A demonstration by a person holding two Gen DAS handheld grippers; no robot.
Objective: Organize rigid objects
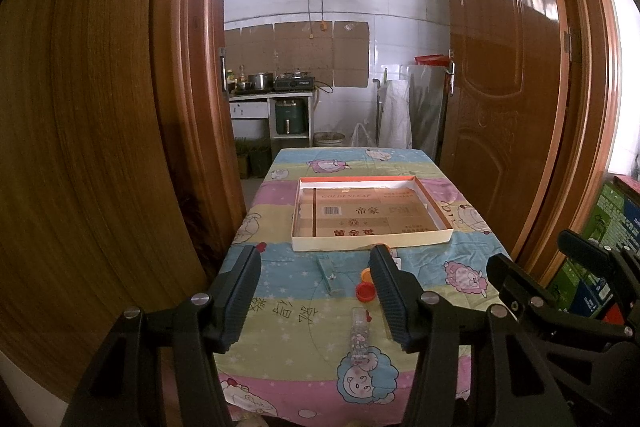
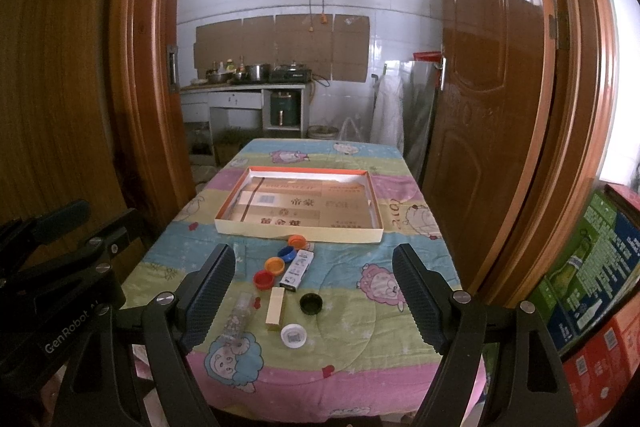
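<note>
Home kitchen doorway, stove (image 2: pixel 290 74), pots (image 2: pixel 257 71), cartoon tablecloth (image 2: pixel 352 359)

tray (image 2: pixel 298 231) interior free, caps (image 2: pixel 276 265) crowd front

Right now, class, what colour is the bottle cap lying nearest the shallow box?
Orange cap, beside the box's near wall; the right wrist view shows it best.

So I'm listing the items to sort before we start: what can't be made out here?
- Left wrist view: the left gripper's right finger hides most of the caps and boxes.
- Both views: clear tube contents too small.
- Right wrist view: white cap print unreadable.
</note>
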